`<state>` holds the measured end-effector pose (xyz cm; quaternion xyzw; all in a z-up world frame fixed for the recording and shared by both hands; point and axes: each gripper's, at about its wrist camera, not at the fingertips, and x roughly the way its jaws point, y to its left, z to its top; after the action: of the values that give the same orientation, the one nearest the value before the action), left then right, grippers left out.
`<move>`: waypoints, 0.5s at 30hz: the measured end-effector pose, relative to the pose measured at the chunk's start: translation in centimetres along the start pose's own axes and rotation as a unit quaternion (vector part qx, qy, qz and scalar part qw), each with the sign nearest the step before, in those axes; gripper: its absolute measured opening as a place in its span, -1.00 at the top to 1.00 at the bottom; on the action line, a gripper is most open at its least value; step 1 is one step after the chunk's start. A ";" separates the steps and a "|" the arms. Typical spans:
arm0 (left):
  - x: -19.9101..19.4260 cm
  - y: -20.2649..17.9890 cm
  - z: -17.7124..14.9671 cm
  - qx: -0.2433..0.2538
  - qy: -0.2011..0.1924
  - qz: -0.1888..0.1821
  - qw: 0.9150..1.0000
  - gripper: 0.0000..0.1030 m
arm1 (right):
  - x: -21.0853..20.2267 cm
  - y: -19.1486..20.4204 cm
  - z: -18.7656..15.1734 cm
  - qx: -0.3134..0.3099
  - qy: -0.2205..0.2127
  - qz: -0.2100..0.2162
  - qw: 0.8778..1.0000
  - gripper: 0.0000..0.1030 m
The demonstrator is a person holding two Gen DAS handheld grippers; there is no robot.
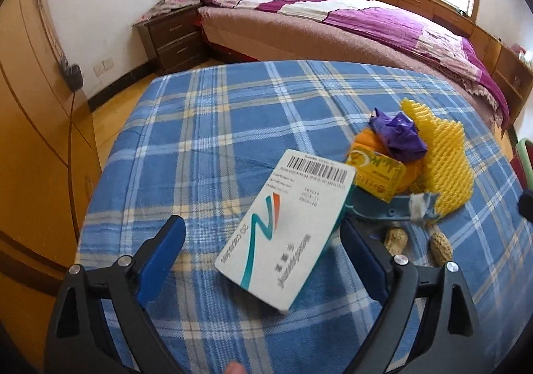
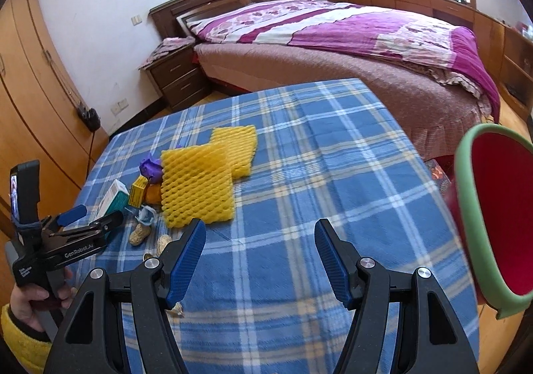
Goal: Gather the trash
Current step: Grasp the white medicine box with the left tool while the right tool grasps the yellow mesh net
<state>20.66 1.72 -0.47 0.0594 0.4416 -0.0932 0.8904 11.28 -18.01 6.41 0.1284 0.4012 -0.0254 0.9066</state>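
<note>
From the left wrist, the left gripper [image 1: 263,234] is pointing down at a white box [image 1: 286,227] lying on the blue checked cloth [image 1: 206,127]. The fingers are standing wide, one on each side of the box, and neither pad is touching it. The box's long side is running slantwise, from near the camera up and to the right, so it is lying crooked across the gap. I think the fingers will need to turn a bit before closing. Just past the box sits the trash pile: one yellow box [image 1: 376,174], one purple wrapper [image 1: 398,135], yellow foam nets [image 1: 439,157], two peanut shells [image 1: 439,249] and a bit of crumpled paper [image 1: 421,207].

From the right wrist, the right gripper [image 2: 260,252] is standing about half open with nothing in it, over bare cloth. Here I am counting two foam nets [image 2: 196,187]. The pile is lying to its left, closer to the left gripper [image 2: 90,219]. A red bin [image 2: 493,224] with a green rim is waiting at the right edge, closer to the right gripper.
</note>
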 end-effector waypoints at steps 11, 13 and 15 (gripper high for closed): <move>0.0 2.2 -0.7 -0.080 0.006 -0.061 0.995 -0.31 | 4.7 2.5 0.8 -0.028 0.036 0.014 0.999 -0.34; -0.2 2.3 -0.7 -0.085 0.004 -0.064 0.994 -0.26 | 5.3 3.0 0.9 -0.033 0.037 0.019 0.999 -0.34; -0.4 2.4 -0.9 -0.086 0.002 -0.065 0.994 -0.24 | 6.0 3.2 1.0 -0.033 0.038 0.022 0.998 -0.34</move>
<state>20.23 4.31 -0.61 -0.0461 0.4526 -0.1129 0.8833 16.54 -14.85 3.35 0.1079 0.4329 0.0132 0.8949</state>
